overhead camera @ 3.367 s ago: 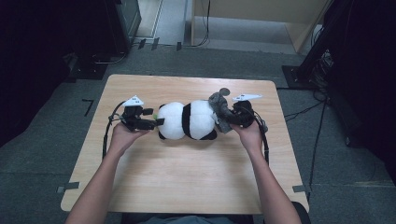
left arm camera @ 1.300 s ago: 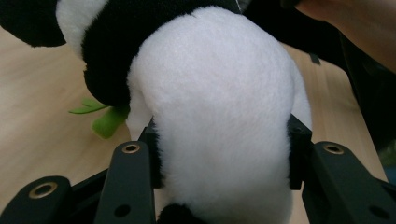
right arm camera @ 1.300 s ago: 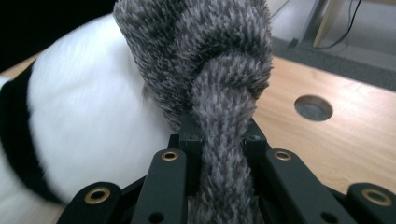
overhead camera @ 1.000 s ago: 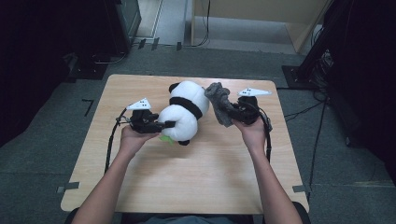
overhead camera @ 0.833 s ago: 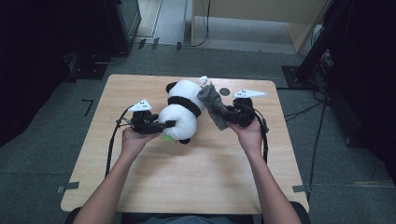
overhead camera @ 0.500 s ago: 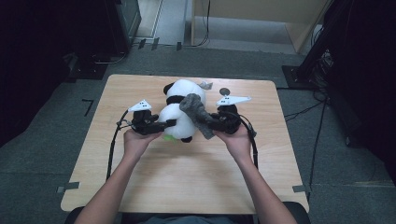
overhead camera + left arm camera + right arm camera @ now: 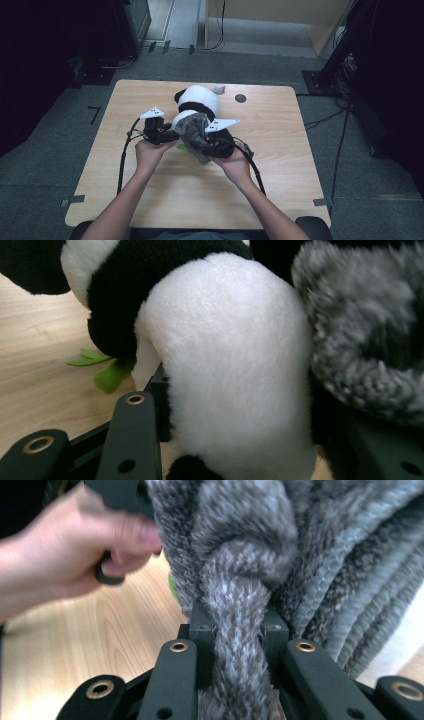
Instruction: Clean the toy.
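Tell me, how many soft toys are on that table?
1: a black-and-white plush panda at the middle of the table, held by the left gripper. The right gripper drapes a grey fuzzy cloth over it; nothing else looks hidden.

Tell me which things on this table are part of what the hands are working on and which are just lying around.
In the job:
- panda plush, held by the left gripper
- grey fuzzy cloth, pinched by the right gripper

Lying about:
- small grey scrap
- dark round spot on the table

wood table (image 7: pixel 150 200) w/ plush panda (image 7: pixel 200 100), dark disc (image 7: pixel 240 98).
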Action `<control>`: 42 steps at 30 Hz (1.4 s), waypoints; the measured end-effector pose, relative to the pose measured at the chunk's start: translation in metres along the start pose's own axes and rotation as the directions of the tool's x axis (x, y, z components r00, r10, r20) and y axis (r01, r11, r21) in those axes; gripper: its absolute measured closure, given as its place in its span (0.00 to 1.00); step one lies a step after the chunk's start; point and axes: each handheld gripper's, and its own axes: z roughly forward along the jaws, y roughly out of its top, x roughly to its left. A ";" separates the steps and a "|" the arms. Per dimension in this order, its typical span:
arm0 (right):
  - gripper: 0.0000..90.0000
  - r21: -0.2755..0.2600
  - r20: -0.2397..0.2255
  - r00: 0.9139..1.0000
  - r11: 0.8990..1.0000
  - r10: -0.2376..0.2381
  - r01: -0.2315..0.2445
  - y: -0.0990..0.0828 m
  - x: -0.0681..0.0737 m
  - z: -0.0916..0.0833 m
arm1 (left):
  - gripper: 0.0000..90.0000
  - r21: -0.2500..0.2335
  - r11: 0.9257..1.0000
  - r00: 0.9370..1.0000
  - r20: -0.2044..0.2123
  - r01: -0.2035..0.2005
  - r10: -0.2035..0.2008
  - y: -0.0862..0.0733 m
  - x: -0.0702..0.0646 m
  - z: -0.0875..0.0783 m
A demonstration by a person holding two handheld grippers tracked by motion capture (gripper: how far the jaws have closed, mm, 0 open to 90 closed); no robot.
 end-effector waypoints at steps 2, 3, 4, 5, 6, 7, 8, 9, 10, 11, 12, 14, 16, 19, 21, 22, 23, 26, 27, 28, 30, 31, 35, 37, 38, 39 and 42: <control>0.84 0.014 0.010 1.000 1.000 -0.023 0.023 -0.004 0.005 0.006 | 0.55 -0.003 1.000 1.000 -0.001 0.018 -0.018 0.000 0.001 0.000; 0.84 0.020 0.010 0.999 0.999 -0.032 0.032 -0.005 0.007 0.009 | 0.55 -0.009 0.999 0.999 0.004 0.033 -0.033 -0.001 0.002 -0.001; 0.84 0.026 0.014 0.999 0.999 -0.039 0.039 -0.006 0.009 0.010 | 0.55 -0.009 0.999 0.999 0.009 0.044 -0.044 -0.001 0.003 -0.001; 0.84 0.027 0.018 0.998 0.998 -0.053 0.053 -0.006 0.010 0.012 | 0.55 -0.011 0.999 0.999 0.009 0.052 -0.052 0.000 0.003 -0.001; 0.84 0.030 0.021 0.998 0.998 -0.062 0.062 -0.007 0.011 0.013 | 0.55 -0.013 0.998 0.998 0.006 0.057 -0.057 0.000 0.003 -0.002; 0.84 0.030 0.022 0.998 0.997 -0.066 0.065 -0.007 0.011 0.013 | 0.55 -0.013 0.998 0.998 0.006 0.061 -0.061 0.000 0.003 -0.002; 0.84 0.031 0.016 0.998 0.998 -0.063 0.062 -0.008 0.011 0.014 | 0.55 -0.016 0.998 0.998 0.006 0.064 -0.064 0.000 0.003 -0.003; 0.84 0.032 0.011 0.998 0.997 -0.063 0.063 -0.009 0.011 0.016 | 0.55 -0.021 0.997 0.997 0.006 0.071 -0.071 0.001 0.002 -0.003; 0.84 0.038 0.005 0.998 0.997 -0.061 0.061 -0.010 0.011 0.017 | 0.55 -0.025 0.997 0.997 0.008 0.075 -0.075 0.001 0.002 -0.004; 0.84 0.049 0.000 0.998 0.997 -0.063 0.063 -0.011 0.011 0.019 | 0.55 -0.033 0.996 0.996 0.014 0.085 -0.084 0.001 0.003 -0.004; 0.84 0.059 0.001 0.997 0.996 -0.073 0.072 -0.013 0.012 0.021 | 0.55 -0.040 0.995 0.995 0.023 0.095 -0.094 0.002 0.003 -0.005; 0.84 0.081 0.003 0.997 0.994 -0.078 0.078 -0.015 0.015 0.024 | 0.55 -0.054 0.993 0.994 0.036 0.105 -0.103 0.003 0.003 -0.007; 0.84 0.091 0.000 0.996 0.992 -0.084 0.084 -0.016 0.016 0.028 | 0.55 -0.058 0.993 0.994 0.041 0.105 -0.103 0.003 0.003 -0.009; 0.84 0.096 -0.003 0.997 0.992 -0.080 0.080 -0.018 0.014 0.032 | 0.54 -0.062 0.993 0.994 0.048 0.104 -0.101 0.004 0.001 -0.009; 0.84 0.096 -0.002 0.997 0.992 -0.083 0.083 -0.020 0.013 0.033 | 0.54 -0.057 0.993 0.994 0.048 0.105 -0.103 0.004 0.001 -0.008; 0.84 0.098 -0.002 0.996 0.991 -0.087 0.087 -0.021 0.012 0.033 | 0.54 -0.056 0.992 0.993 0.049 0.110 -0.107 0.004 0.001 -0.008; 0.85 0.099 -0.001 0.996 0.991 -0.088 0.088 -0.021 0.011 0.034 | 0.54 -0.055 0.992 0.993 0.050 0.112 -0.109 0.004 0.001 -0.008; 0.85 0.116 0.003 0.996 0.989 -0.088 0.087 -0.025 0.007 0.037 | 0.54 -0.060 0.991 0.991 0.063 0.121 -0.117 0.004 0.002 -0.009; 0.85 0.123 0.008 0.996 0.988 -0.093 0.091 -0.026 0.006 0.038 | 0.54 -0.064 0.990 0.990 0.069 0.126 -0.121 0.004 0.002 -0.010; 0.85 0.131 0.011 0.996 0.987 -0.093 0.090 -0.027 0.006 0.039 | 0.54 -0.067 0.990 0.990 0.073 0.127 -0.122 0.005 0.002 -0.010; 0.85 0.132 0.019 0.996 0.987 -0.092 0.089 -0.028 0.004 0.039 | 0.54 -0.070 0.989 0.990 0.075 0.127 -0.122 0.005 0.002 -0.011; 0.85 0.127 0.015 0.996 0.988 -0.089 0.086 -0.028 0.002 0.039 | 0.54 -0.069 0.989 0.989 0.077 0.131 -0.125 0.005 0.003 -0.011; 0.85 0.139 0.020 0.996 0.987 -0.083 0.080 -0.030 -0.004 0.040 | 0.54 -0.070 0.986 0.986 0.084 0.150 -0.144 0.002 0.005 -0.013; 0.85 0.158 0.037 0.996 0.985 -0.082 0.075 -0.033 -0.008 0.042 | 0.54 -0.073 0.984 0.983 0.094 0.163 -0.156 0.002 0.006 -0.013; 0.85 0.168 0.046 0.996 0.984 -0.074 0.065 -0.034 -0.011 0.042 | 0.54 -0.073 0.985 0.984 0.093 0.158 -0.151 0.002 0.006 -0.014; 0.85 0.170 0.049 0.997 0.984 -0.060 0.051 -0.035 -0.015 0.042 | 0.54 -0.078 0.986 0.986 0.087 0.148 -0.142 0.003 0.006 -0.015; 0.85 0.163 0.050 0.998 0.986 -0.023 0.015 -0.036 -0.024 0.039 | 0.54 -0.078 0.988 0.988 0.082 0.136 -0.130 0.003 0.004 -0.015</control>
